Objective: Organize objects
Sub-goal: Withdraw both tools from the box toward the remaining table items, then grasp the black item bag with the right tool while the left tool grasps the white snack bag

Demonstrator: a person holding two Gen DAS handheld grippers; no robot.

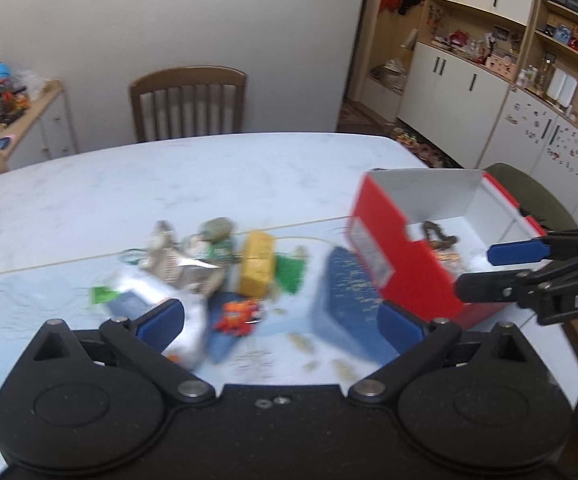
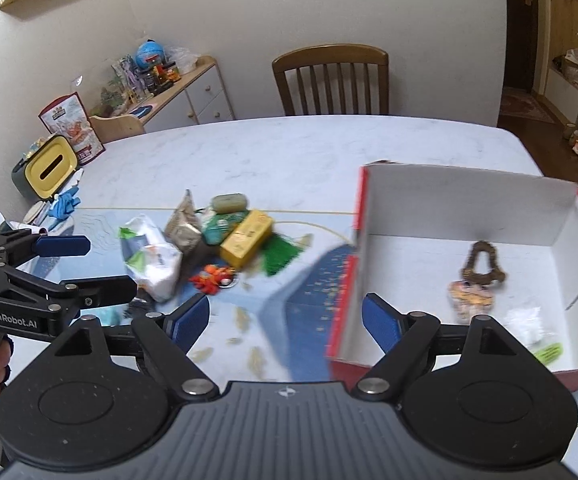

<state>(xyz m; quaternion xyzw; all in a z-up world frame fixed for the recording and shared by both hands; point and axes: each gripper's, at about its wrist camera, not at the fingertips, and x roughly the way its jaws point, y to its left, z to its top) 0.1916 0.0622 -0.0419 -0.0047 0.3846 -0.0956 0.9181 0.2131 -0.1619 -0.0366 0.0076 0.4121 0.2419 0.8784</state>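
Observation:
A pile of small items lies mid-table: a yellow box [image 2: 247, 238], a white and green packet [image 2: 151, 258], an orange toy [image 2: 213, 274], a green tassel [image 2: 281, 254] and several wrappers. To its right stands a red box with a white inside [image 2: 465, 216], holding a brown bell-shaped ornament [image 2: 483, 266], a pinkish item [image 2: 471, 298] and a white packet [image 2: 529, 326]. My left gripper [image 1: 281, 320] hovers open just short of the pile, nothing between its fingers. My right gripper [image 2: 285, 318] hangs open at the red box's [image 1: 401, 256] near left corner, empty.
A blue patterned mat [image 2: 309, 312] covers the near part of the white table [image 2: 289, 152]. A yellow-lidded tissue box [image 2: 49, 168] and blue gloves [image 2: 65, 202] sit at the table's left edge. A wooden chair [image 2: 331, 80] stands behind the far side.

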